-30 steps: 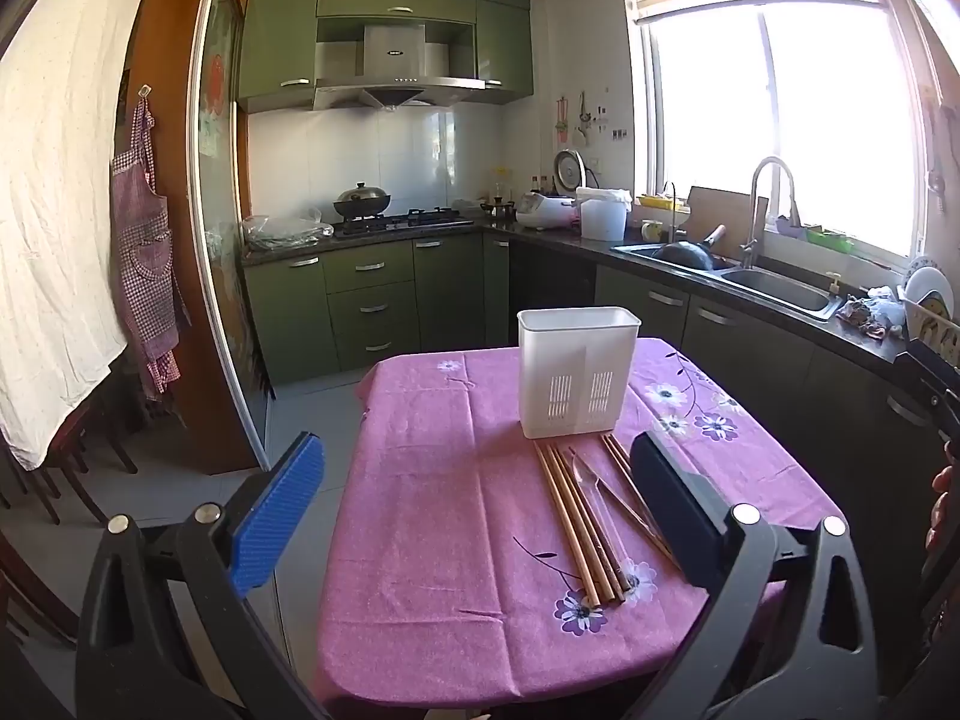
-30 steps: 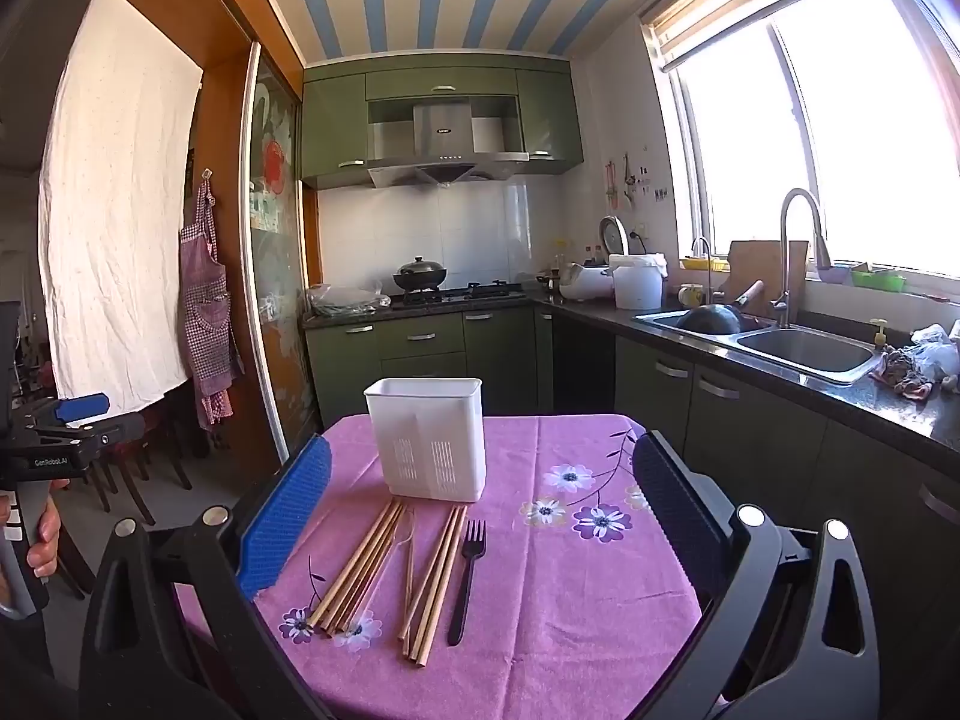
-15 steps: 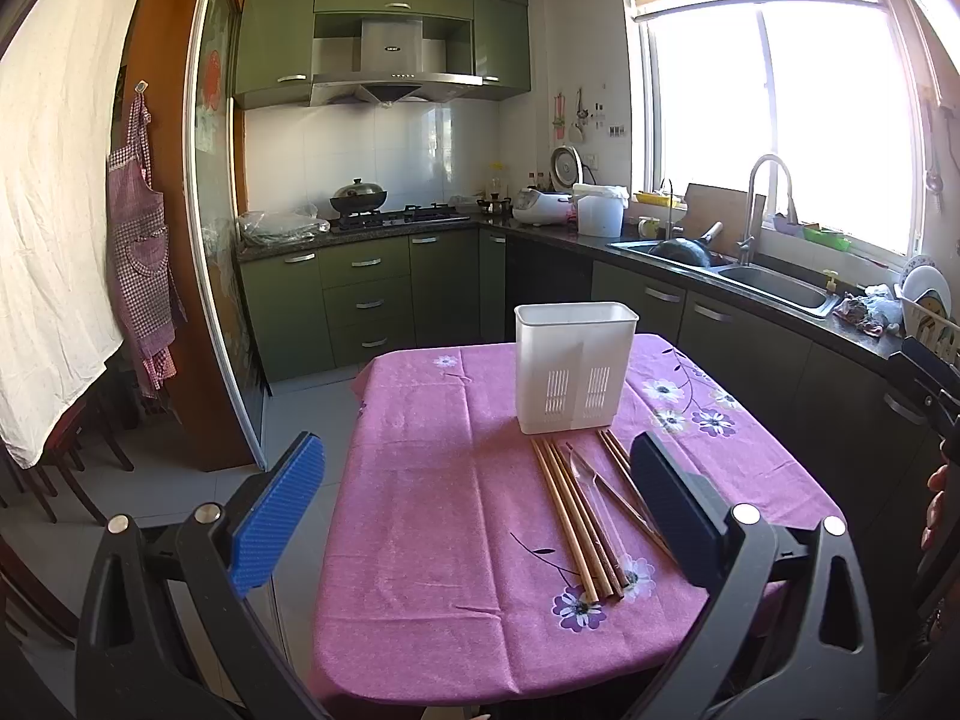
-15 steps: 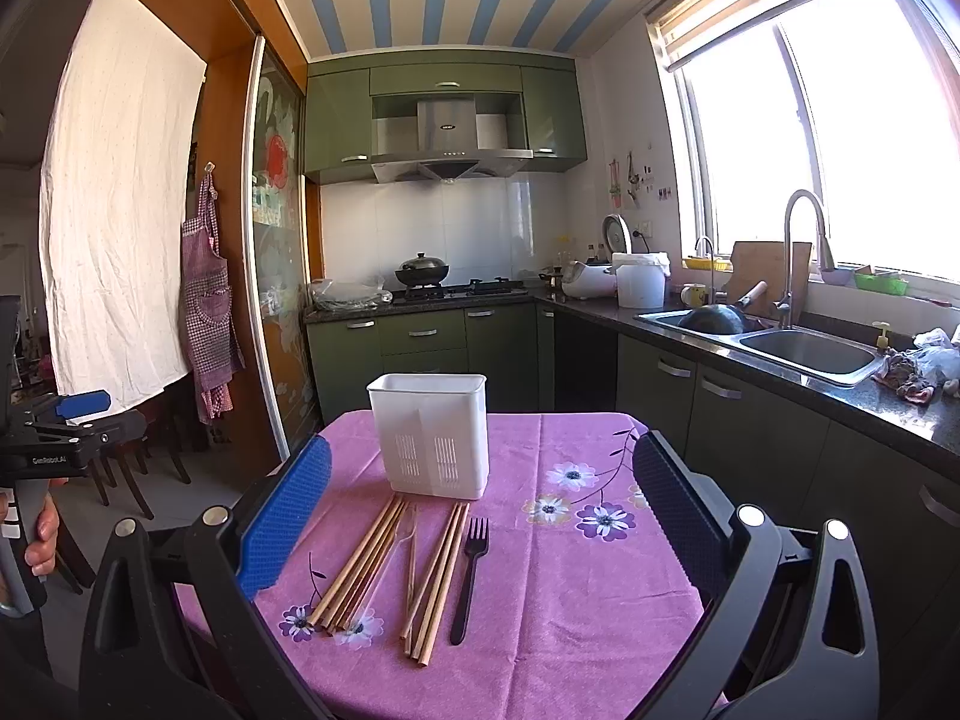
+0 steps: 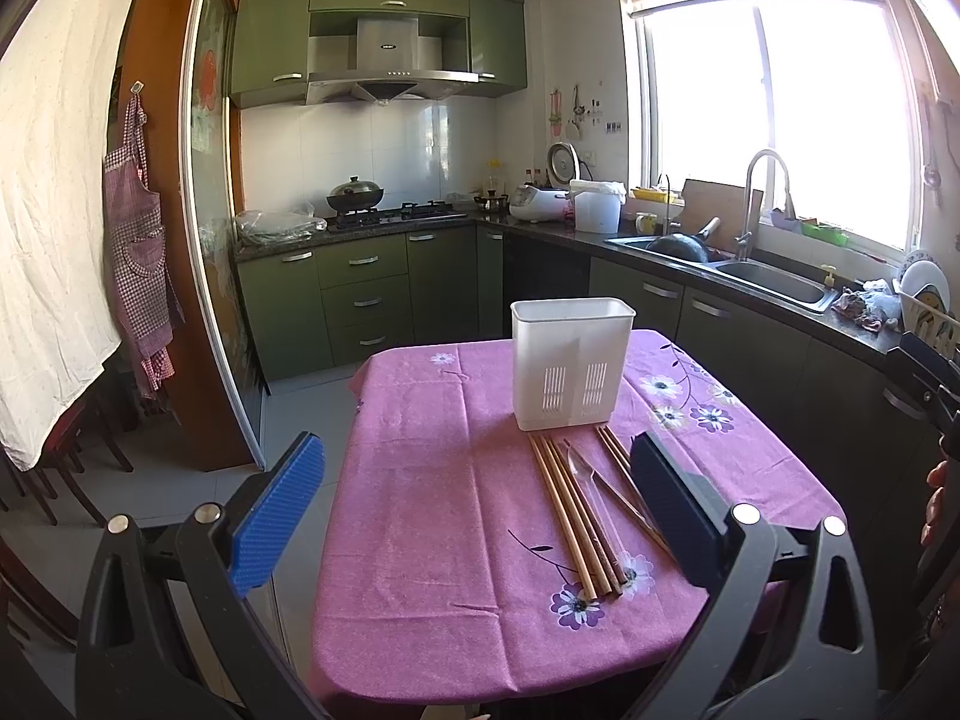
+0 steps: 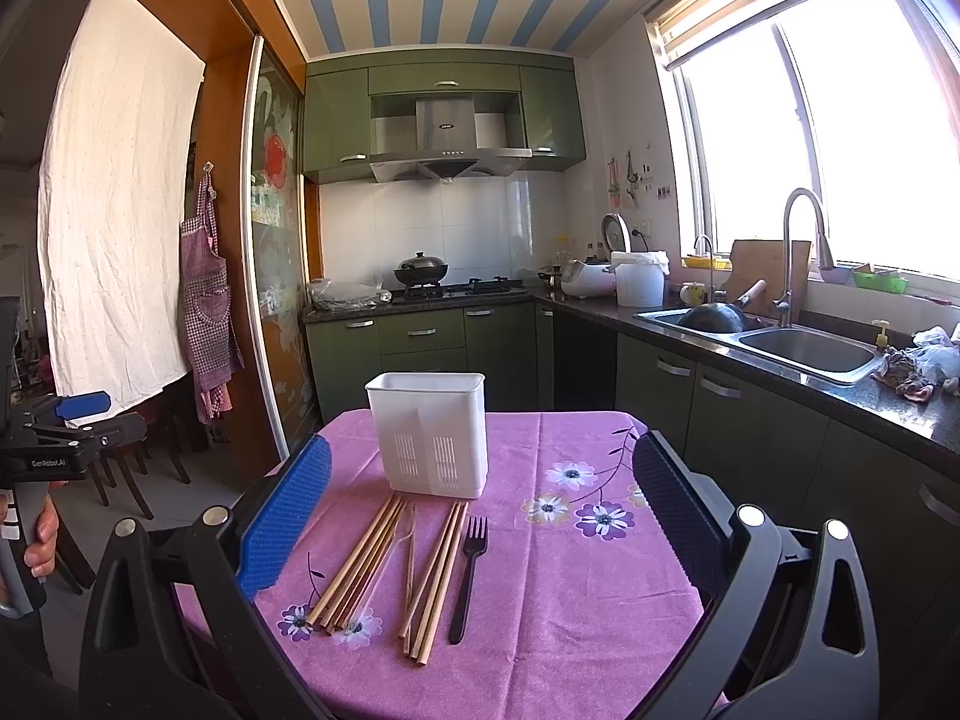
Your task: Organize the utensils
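Landmark: a white utensil holder (image 6: 427, 433) is stood upright on the purple floral tablecloth (image 6: 558, 588), toward the far end of the table; its inside cannot be seen.

Chopsticks: one bundle of wooden chopsticks (image 6: 359, 564) is laid flat just in front of the holder, fanned toward the near edge; a second bundle (image 6: 437, 576) is laid beside it, on the fork side.

Spoon: a pale spoon (image 5: 585, 474) is seen between the two bundles, in front of the holder; its material cannot be told.

Fork: a black fork (image 6: 469, 576) is laid in front of the holder's right corner, tines pointed at it, just beside the second bundle.

Left gripper (image 5: 474, 507): held wide apart, nothing gripped, above the near edge of the table, well short of the holder.

Right gripper (image 6: 480, 516): likewise spread wide and empty, with the utensils framed between its jaws.

Step in hand: judged to be the approach; no utensil is lifted, and nothing is seen standing above the holder's rim.

Next move: a descent to one thin piece lying flat is called for, with the jaws closed across its shaft, then tilting it upright over a compartment.
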Action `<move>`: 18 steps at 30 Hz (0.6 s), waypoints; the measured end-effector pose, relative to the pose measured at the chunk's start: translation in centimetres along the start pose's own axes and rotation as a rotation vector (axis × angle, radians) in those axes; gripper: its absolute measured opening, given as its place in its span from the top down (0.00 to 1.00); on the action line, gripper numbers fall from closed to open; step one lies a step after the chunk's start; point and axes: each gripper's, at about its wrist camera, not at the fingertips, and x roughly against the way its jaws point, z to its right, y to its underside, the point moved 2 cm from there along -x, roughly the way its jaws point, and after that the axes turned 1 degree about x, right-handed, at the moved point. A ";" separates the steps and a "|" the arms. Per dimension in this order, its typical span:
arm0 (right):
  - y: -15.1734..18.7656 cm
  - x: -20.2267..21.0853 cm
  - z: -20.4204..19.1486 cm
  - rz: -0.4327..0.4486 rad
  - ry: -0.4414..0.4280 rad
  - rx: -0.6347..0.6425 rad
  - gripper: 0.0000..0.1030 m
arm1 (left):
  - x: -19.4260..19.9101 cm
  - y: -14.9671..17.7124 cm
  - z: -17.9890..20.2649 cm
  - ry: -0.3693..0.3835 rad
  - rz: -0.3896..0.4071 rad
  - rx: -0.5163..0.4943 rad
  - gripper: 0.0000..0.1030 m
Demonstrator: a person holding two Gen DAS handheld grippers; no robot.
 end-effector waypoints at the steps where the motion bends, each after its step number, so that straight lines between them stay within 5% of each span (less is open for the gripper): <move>1: 0.0 0.0 0.0 -0.001 0.000 0.000 0.04 | 0.0 0.0 0.0 0.000 0.000 0.000 0.06; 18: 0.1 -0.2 0.0 -0.009 0.000 0.000 0.04 | -0.4 0.2 0.3 0.003 -0.012 -0.003 0.06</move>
